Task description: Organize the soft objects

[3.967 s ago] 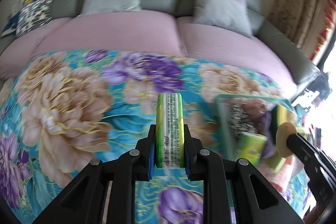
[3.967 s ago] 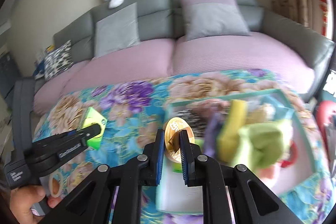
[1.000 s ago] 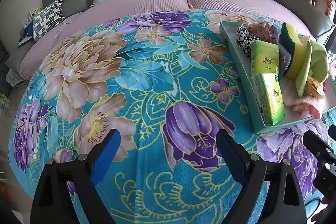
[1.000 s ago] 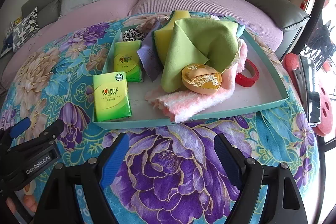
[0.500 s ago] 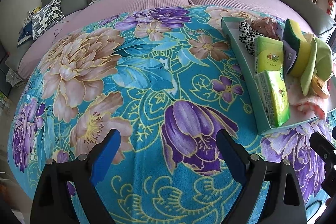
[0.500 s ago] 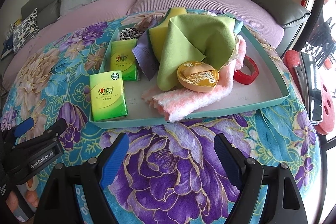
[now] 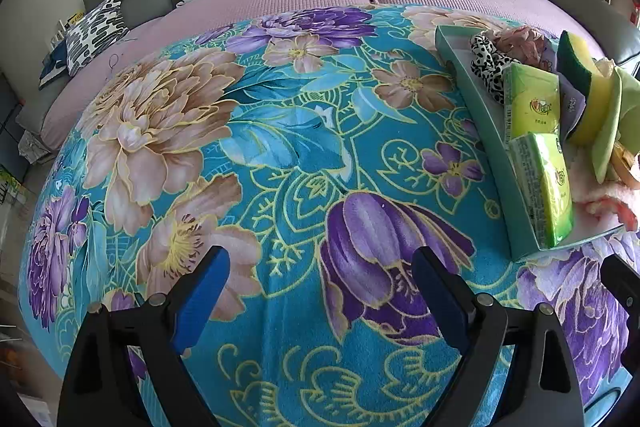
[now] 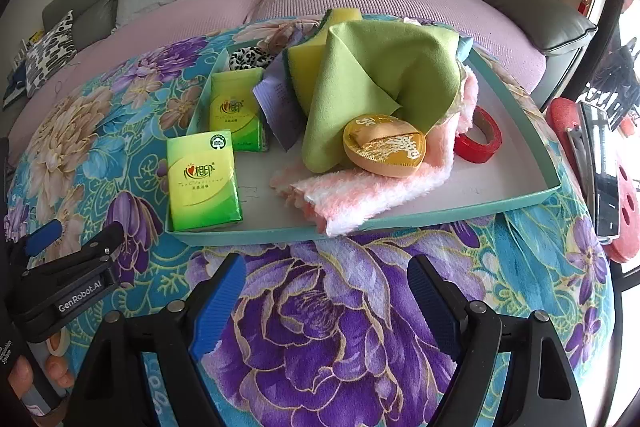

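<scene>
tray [image 8: 520, 89]: stiff teal rim, lies on the flowered blanket [image 7: 280, 155] over the bed; everything below is placed from it.
green cloth [image 8: 372, 75]: middle of tray, draped over a yellow sponge [image 8: 304, 61]; limp, light, best pinched at a fold.
pink towel [image 8: 360, 191]: front of tray, one corner over the rim; fluffy, likely sags, take that corner.
tissue packs [image 8: 202, 179]: left end of tray; light, squashy, slick wrap, grip the long sides.
gold puff [image 8: 384, 143]: on the towel; small, likely springy.
left tool [image 7: 320, 301]: wide open, empty, left of tray.
right tool [image 8: 326, 297]: wide open, empty, in front of tray.
</scene>
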`<move>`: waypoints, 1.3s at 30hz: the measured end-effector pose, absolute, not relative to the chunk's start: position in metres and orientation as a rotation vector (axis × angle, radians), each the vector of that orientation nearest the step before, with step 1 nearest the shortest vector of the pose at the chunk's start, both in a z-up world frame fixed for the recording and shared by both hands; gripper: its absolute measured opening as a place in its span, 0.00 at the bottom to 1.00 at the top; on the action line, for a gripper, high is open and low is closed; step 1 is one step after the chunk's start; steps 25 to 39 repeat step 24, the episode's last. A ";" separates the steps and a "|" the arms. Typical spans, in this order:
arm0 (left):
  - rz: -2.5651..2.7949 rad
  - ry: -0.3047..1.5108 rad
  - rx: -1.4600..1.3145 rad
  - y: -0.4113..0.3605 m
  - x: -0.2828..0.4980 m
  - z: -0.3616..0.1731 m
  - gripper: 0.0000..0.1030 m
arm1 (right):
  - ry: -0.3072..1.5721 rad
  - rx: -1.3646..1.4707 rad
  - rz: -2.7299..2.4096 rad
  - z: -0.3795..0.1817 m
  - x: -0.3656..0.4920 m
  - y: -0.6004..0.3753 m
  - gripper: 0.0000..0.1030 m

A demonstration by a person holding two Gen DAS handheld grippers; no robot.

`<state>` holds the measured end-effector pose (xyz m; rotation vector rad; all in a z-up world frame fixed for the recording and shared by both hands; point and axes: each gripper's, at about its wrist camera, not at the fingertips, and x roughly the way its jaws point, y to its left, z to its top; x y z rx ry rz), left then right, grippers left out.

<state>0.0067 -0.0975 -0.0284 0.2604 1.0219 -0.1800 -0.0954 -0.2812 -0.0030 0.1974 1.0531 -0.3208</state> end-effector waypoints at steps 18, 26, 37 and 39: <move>-0.169 1.039 0.257 -0.095 0.014 -0.035 0.90 | 1.078 0.193 -0.310 -0.018 -0.084 -0.278 0.83; -0.182 1.018 0.245 -0.095 0.011 -0.031 0.90 | 1.076 0.198 -0.309 -0.019 -0.084 -0.279 0.83; -0.182 1.018 0.245 -0.095 0.011 -0.031 0.90 | 1.076 0.198 -0.309 -0.019 -0.084 -0.279 0.83; -0.182 1.018 0.245 -0.095 0.011 -0.031 0.90 | 1.076 0.198 -0.309 -0.019 -0.084 -0.279 0.83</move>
